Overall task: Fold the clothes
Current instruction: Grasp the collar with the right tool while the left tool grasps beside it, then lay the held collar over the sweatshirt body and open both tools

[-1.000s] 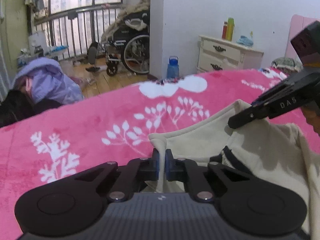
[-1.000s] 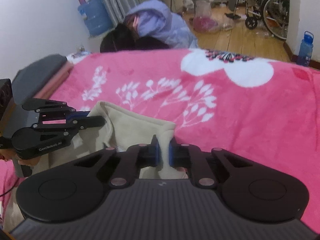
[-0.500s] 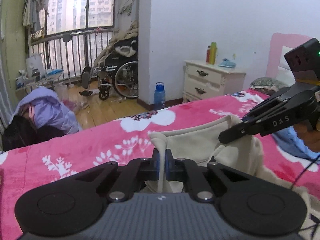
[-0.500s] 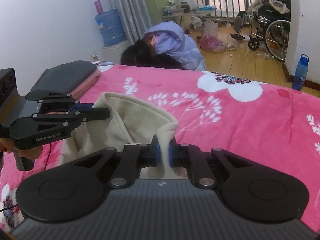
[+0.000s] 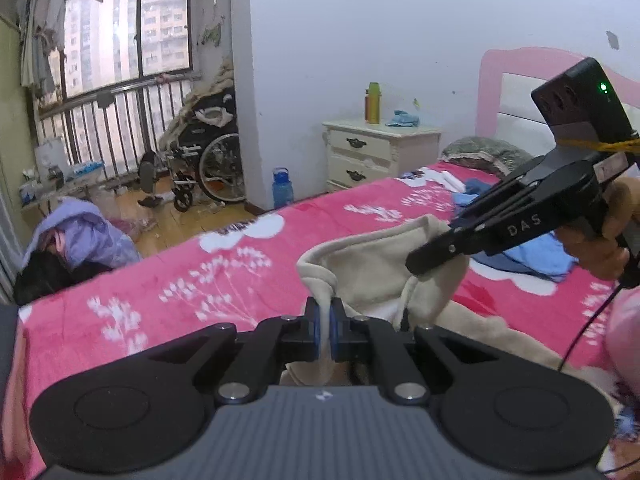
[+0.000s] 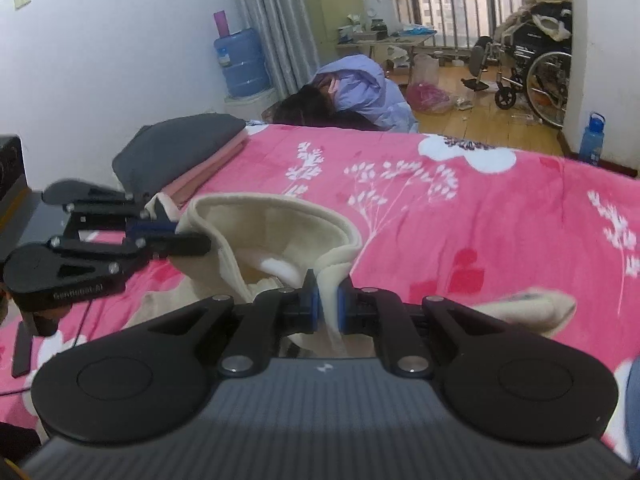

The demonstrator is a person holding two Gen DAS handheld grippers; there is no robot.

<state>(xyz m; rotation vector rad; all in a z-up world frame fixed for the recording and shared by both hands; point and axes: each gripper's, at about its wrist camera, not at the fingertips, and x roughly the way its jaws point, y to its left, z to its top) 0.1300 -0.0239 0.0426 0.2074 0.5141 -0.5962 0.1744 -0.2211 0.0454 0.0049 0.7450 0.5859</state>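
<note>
A cream fleece garment (image 5: 376, 264) hangs lifted above the pink floral blanket (image 5: 192, 280), held by its rim at two places. My left gripper (image 5: 325, 334) is shut on one fold of the rim. The right gripper (image 5: 420, 266) shows in the left wrist view at right, clamped on the far side of the rim. In the right wrist view my right gripper (image 6: 328, 310) is shut on the cream garment (image 6: 276, 232), and the left gripper (image 6: 188, 240) pinches its left edge. The garment's lower part trails on the bed.
Folded dark and pink clothes (image 6: 180, 152) lie at the bed's left edge. Blue clothes (image 5: 532, 252) sit near the pink headboard (image 5: 500, 80). A white nightstand (image 5: 376, 152), blue bottle (image 5: 282, 188), wheelchair (image 5: 200, 160) and a purple heap (image 6: 360, 88) stand on the floor beyond.
Both grippers have risen, lifting the cream garment off the blanket; its rim now hangs open between them, and more of the room shows.
</note>
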